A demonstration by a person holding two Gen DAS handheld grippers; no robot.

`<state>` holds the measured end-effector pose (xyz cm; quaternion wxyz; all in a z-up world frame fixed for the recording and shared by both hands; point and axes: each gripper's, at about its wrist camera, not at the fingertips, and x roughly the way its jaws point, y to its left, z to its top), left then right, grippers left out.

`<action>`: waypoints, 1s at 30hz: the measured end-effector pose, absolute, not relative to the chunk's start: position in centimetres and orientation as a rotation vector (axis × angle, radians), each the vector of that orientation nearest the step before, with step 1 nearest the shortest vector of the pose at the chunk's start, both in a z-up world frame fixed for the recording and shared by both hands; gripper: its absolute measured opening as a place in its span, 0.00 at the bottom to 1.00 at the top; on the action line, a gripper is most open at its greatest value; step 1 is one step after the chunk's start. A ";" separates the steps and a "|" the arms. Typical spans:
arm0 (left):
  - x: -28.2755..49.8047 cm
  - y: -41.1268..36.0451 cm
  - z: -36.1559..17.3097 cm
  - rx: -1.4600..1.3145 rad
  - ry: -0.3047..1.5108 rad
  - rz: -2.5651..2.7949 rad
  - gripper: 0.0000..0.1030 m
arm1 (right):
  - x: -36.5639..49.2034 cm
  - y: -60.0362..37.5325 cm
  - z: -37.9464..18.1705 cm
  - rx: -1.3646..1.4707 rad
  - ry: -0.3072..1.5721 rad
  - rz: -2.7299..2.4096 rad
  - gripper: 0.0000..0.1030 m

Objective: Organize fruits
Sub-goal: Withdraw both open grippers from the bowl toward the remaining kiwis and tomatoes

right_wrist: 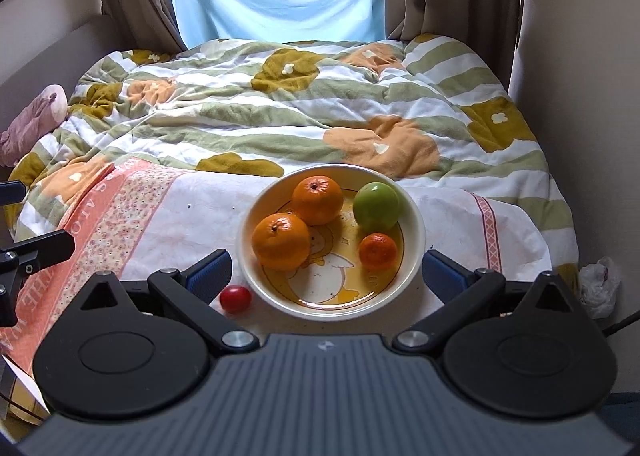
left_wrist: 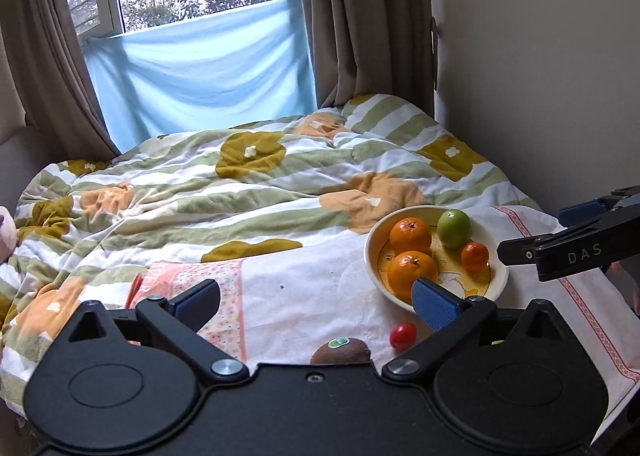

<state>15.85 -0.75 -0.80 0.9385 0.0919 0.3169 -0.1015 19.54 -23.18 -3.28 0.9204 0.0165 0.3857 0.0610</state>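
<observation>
Both hand-held grippers wide open and empty over the bed.

The left hand-held gripper (left_wrist: 316,304) and right hand-held gripper (right_wrist: 327,274) held nothing. Nearest lay a kiwi (left_wrist: 340,352) and a tomato (right_wrist: 236,298) on the cloth (right_wrist: 192,215), the tomato just beside the bowl (right_wrist: 414,215). The bowl contained two oranges (right_wrist: 281,241) (right_wrist: 318,199), a mandarin (right_wrist: 377,251) and a green apple (right_wrist: 376,206). Beyond lay the duvet (right_wrist: 280,107).

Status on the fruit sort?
Both grippers open, empty. White bowl holds four fruits. Small red tomato, brown kiwi outside on cloth. Nothing blocking.
</observation>
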 end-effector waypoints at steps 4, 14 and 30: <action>14.1 2.3 -0.3 0.166 0.643 -0.202 1.00 | 17.2 -20.8 -2.3 0.058 0.771 0.119 1.00; 11.2 6.8 -1.3 0.156 0.662 -0.286 1.00 | 12.4 -15.6 -3.2 0.087 0.789 0.058 1.00; 12.7 5.4 -9.9 0.189 0.768 -0.399 0.95 | 9.2 -13.9 -10.0 0.153 0.850 -0.055 1.00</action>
